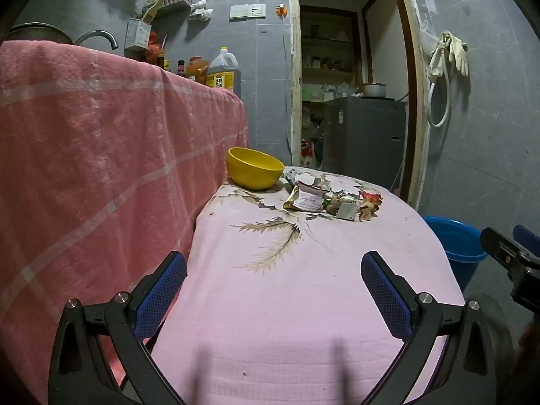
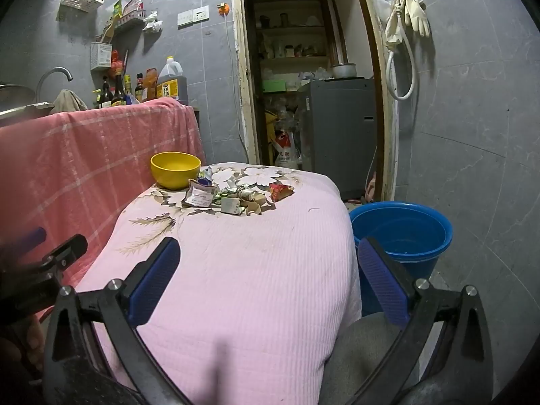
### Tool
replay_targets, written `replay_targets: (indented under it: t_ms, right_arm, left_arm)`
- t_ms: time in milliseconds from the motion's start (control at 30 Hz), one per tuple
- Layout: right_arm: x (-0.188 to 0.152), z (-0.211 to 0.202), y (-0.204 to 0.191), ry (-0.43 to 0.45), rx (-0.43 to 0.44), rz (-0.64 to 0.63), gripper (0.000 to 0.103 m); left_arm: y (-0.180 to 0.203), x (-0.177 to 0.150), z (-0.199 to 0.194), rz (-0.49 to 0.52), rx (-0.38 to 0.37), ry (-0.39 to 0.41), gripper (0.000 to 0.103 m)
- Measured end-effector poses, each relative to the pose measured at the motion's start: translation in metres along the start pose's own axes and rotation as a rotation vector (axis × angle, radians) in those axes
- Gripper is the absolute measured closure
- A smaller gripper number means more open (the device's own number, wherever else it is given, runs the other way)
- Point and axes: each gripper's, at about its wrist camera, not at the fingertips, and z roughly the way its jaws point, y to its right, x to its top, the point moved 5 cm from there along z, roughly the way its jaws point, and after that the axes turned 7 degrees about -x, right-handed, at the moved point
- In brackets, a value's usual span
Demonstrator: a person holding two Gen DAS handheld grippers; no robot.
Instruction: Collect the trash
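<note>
Left gripper [image 1: 273, 276]: I am holding it above the near end of the counter [image 1: 287, 303]; its blue fingers [image 1: 162, 290] are standing wide apart with nothing between them.
Right gripper [image 2: 268, 270]: I am holding it over the near right part of the counter [image 2: 236, 270]; its fingers [image 2: 381, 276] are also spread wide and gripping nothing.
Trash [image 1: 332, 199]: a heap of torn wrappers and paper scraps is lying on the far part of the counter, well apart from both grippers; in the right view it is showing at [image 2: 233, 197].
Bowl [image 1: 254, 168]: a yellow bowl is sitting upright just left of the trash, at the counter's far left corner.
Bucket [image 2: 403, 233]: a blue bucket is standing on the floor just beside the counter's right edge, mouth up.
Cloth [image 1: 101, 135]: a pink checked cloth is hanging to the left of the counter.
</note>
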Motion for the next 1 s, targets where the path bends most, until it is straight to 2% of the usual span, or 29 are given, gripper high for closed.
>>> replay_targets:
  t_ms: [1000]
  right_arm:
    - [-0.0012, 0.0015, -0.0016, -0.002, -0.001, -0.001, 0.000]
  left_arm:
    - [-0.0025, -0.0030, 0.0029, 0.001, 0.000, -0.004, 0.001]
